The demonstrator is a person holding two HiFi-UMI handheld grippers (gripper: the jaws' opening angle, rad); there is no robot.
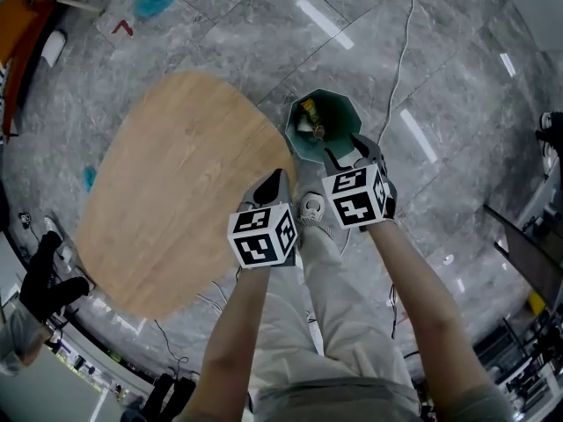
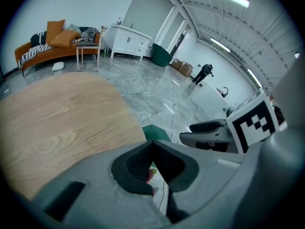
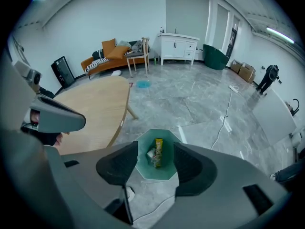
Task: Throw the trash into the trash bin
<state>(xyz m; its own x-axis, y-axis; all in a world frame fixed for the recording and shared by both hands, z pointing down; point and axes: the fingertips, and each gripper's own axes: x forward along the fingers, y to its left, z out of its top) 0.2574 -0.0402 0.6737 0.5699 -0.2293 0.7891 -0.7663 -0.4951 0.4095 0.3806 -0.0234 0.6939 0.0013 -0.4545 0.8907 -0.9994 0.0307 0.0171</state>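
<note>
Left gripper (image 2: 152, 144): jaws together at the tips; a pinkish speck shows in the slit behind them, too small to name. Right gripper (image 3: 156, 146): jaws apart, nothing between, poised straight over the trash bin (image 1: 339, 112). Inside, mid-bottom, the trash (image 1: 308, 112): a yellow wrapper and crumpled pale bits. Likely light, soft, slick film; pinch across a crumpled fold

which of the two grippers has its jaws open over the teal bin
The right gripper: its jaws stand apart above the teal octagonal trash bin, with nothing between them. The left gripper has jaws that meet at the tips.
</note>
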